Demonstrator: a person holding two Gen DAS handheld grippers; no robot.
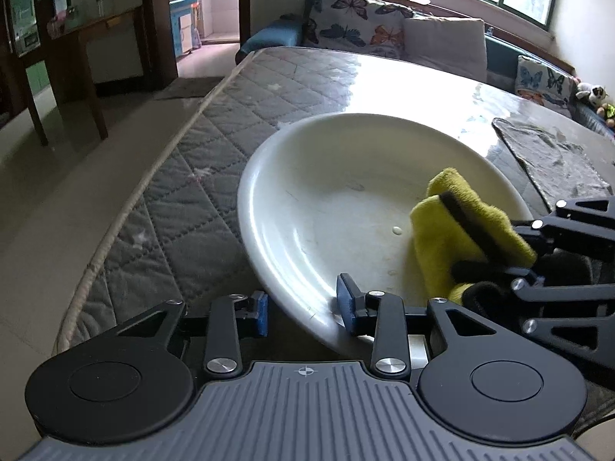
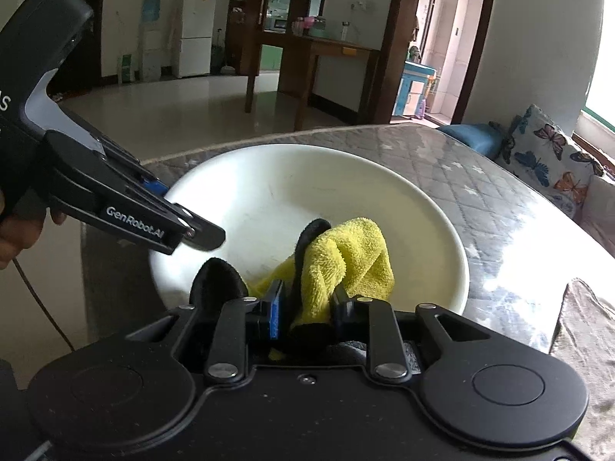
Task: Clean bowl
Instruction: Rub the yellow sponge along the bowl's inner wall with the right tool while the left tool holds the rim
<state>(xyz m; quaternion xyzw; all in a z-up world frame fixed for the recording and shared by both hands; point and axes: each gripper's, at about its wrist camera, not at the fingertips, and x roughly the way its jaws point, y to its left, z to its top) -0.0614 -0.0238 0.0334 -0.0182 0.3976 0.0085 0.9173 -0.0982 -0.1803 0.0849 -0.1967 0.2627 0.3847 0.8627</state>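
Note:
A wide, shallow white bowl [image 1: 326,207] [image 2: 269,199] stands on the quilted table top [image 1: 200,153]. My left gripper [image 1: 303,309] [image 2: 180,211] straddles the bowl's near rim, one blue pad outside the wall and the other inside. The outer pad stands a little off the wall, so this gripper is open. My right gripper [image 2: 307,307] [image 1: 496,269] is shut on a bunched yellow cloth [image 2: 346,257] [image 1: 442,238] with black trim. The cloth rests on the inside of the bowl at its right. A small white speck [image 1: 397,230] lies on the bowl's floor beside the cloth.
A crumpled grey cloth [image 1: 549,153] [image 2: 584,326] lies on the table to the right of the bowl. The table's piped edge [image 1: 127,211] runs along the left, with floor beyond. A sofa with butterfly cushions [image 1: 353,19] lines the far side. A hand [image 2: 15,238] holds the left gripper.

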